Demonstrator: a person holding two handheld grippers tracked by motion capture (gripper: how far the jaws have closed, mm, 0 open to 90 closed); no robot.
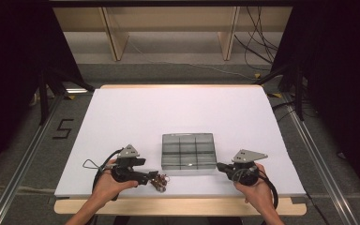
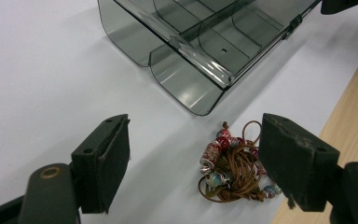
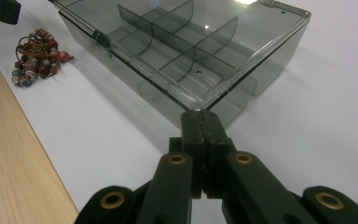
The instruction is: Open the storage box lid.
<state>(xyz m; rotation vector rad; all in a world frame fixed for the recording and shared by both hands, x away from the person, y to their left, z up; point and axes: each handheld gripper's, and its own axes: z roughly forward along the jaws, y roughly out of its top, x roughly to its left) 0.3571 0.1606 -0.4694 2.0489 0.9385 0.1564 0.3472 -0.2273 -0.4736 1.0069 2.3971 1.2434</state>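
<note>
Item: beaded cord bracelet (image 2: 230,170), a bundle of brown cord with red and pale beads, lying on the white table (image 1: 178,112) near its front edge, at 7 o'clock from the smoky clear compartment box (image 1: 188,150). We hold the left gripper (image 2: 193,158) over it, jaws spread wide, the bracelet between them nearer one jaw and untouched. We hold the right gripper (image 3: 200,122) at 4 o'clock of the box, jaws pressed together on nothing, tips just at its corner.

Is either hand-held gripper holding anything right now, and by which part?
Nothing is held. The left hand-held gripper stands open over the beaded bracelet; the right hand-held gripper is shut empty by the clear box.
</note>
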